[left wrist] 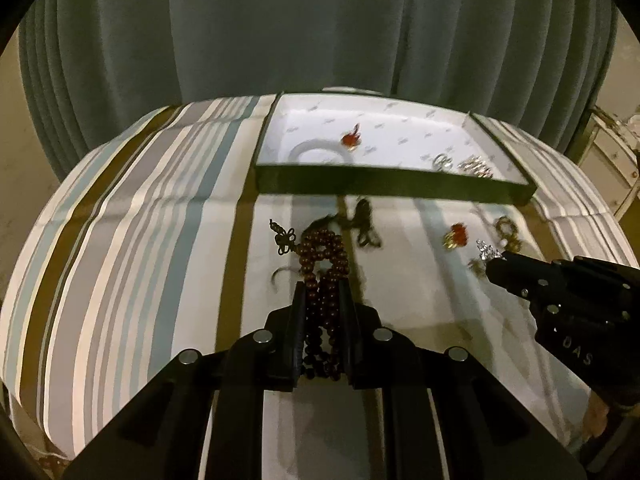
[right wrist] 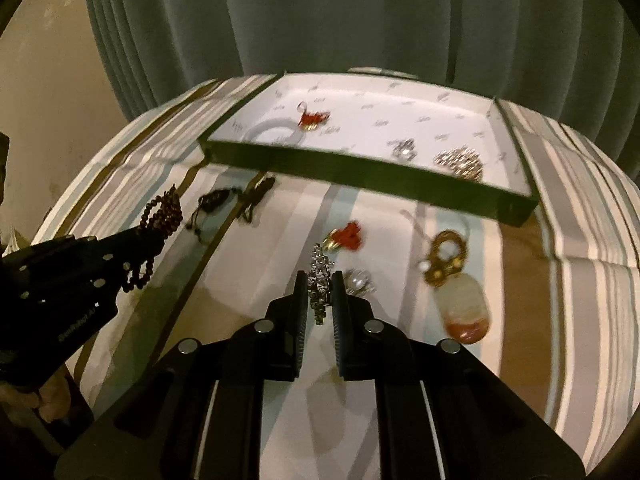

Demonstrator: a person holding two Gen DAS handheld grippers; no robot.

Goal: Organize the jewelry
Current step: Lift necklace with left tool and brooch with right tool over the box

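Shallow green-sided tray (right wrist: 400, 184) on the striped surface (left wrist: 140, 220), holding a white bangle (right wrist: 272, 130), red charm (right wrist: 314, 118), two silver pieces (right wrist: 460, 162), left tool (left wrist: 323, 292) clenched on brown bead strand (left wrist: 324, 256), right tool (right wrist: 320, 284) clenched on silver bracelet (right wrist: 320, 276), both before the tray.

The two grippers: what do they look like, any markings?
Both the left gripper and the right gripper are matt black with flat parallel fingers and round silver bolt heads. Each carries faint pale lettering on its side, too blurred to read. No cables or sleeves show.
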